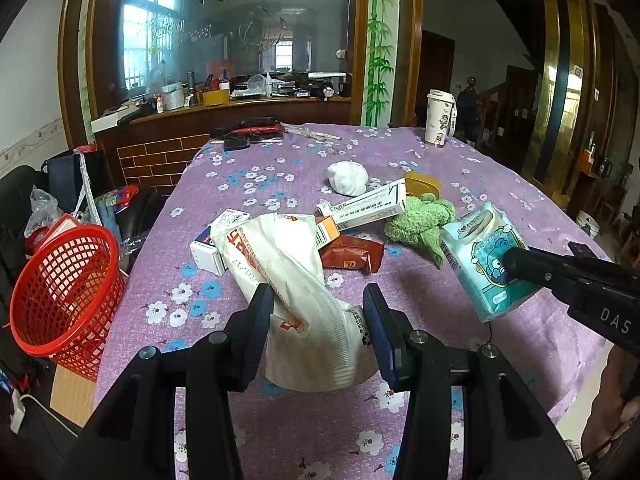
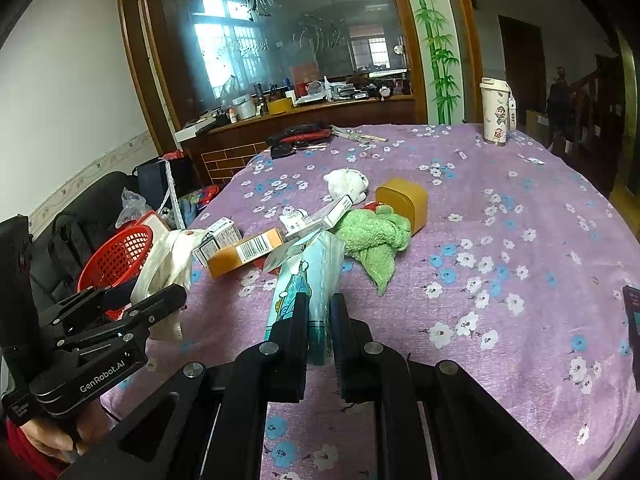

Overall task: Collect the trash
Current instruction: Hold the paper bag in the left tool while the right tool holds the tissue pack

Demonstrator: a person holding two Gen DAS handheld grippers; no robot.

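Over the purple tablecloth (image 1: 460, 184) both grippers are loaded; the left gripper (image 1: 318, 300) pinches a limp, light plastic bag (image 1: 304, 300) mid-length; the right gripper (image 2: 319, 312) clamps a soft tissue pack (image 2: 308, 280) by its end; either could slip

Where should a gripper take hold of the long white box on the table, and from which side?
Grip the long white box across its narrow width near the middle, coming from above. It lies flat and slim, its right end against the green cloth and its left end over the orange box, so the ends look crowded.
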